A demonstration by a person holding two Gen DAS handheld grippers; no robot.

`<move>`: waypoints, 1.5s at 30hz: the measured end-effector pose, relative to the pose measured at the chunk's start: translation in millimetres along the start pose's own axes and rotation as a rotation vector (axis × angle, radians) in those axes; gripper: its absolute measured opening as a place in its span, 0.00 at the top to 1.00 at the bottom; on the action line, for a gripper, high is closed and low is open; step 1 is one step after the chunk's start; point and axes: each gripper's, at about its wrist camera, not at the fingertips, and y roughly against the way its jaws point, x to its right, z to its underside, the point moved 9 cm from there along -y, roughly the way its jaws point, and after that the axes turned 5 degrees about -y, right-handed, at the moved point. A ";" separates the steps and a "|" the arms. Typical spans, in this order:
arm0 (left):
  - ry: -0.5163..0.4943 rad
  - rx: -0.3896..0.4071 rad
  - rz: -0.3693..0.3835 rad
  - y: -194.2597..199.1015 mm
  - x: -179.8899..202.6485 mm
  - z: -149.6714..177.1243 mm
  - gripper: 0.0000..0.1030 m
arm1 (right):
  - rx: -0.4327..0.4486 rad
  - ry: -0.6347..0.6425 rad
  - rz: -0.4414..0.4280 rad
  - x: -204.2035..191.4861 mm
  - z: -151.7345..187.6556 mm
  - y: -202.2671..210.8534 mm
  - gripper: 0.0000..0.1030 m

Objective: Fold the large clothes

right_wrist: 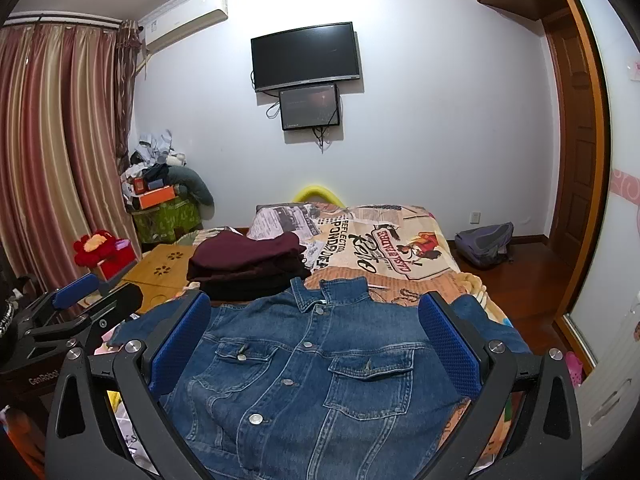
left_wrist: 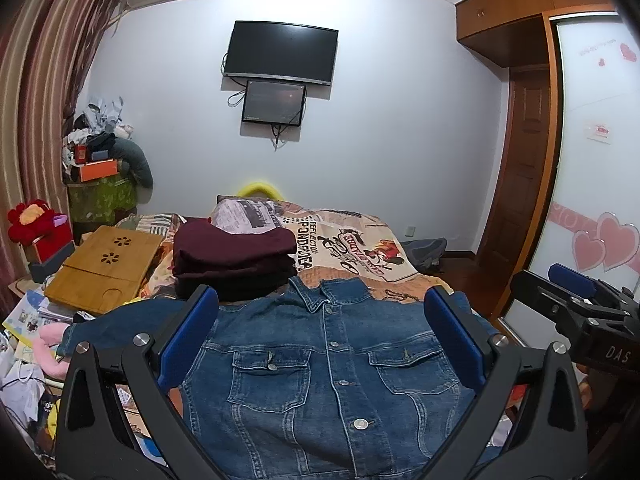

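Observation:
A blue denim jacket (left_wrist: 320, 376) lies front up and buttoned on the bed, collar toward the far wall, sleeves spread to each side. It also shows in the right wrist view (right_wrist: 316, 376). My left gripper (left_wrist: 320, 312) is open and empty, held above the jacket's chest. My right gripper (right_wrist: 316, 312) is open and empty too, above the same jacket. The right gripper shows at the right edge of the left wrist view (left_wrist: 576, 292), and the left gripper at the left edge of the right wrist view (right_wrist: 84, 296).
A stack of folded maroon and dark clothes (left_wrist: 234, 260) sits on the bed (left_wrist: 360, 248) just beyond the collar. A bamboo lap tray (left_wrist: 104, 268) and clutter lie left of the bed. A grey backpack (right_wrist: 484, 244) sits on the floor at the right. A wardrobe (left_wrist: 596, 160) stands on the right.

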 end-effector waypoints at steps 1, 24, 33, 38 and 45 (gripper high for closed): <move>0.003 -0.003 -0.002 -1.8 -1.5 0.9 0.00 | -0.003 0.001 0.001 0.1 0.3 -1.8 0.00; 0.159 -0.138 -0.468 -79.9 -248.6 33.0 0.00 | -0.168 -0.013 0.150 44.0 7.8 -100.6 0.00; 0.480 -0.391 -0.475 -116.2 -379.0 152.3 0.00 | -0.281 -0.039 0.198 61.7 32.2 -138.2 0.00; 0.713 -0.478 -0.416 -134.3 -416.0 219.7 0.15 | -0.330 -0.061 0.207 66.9 41.4 -154.2 0.00; 0.995 -0.528 -0.255 -162.4 -433.3 281.2 0.35 | -0.369 -0.081 0.219 74.2 49.9 -169.4 0.00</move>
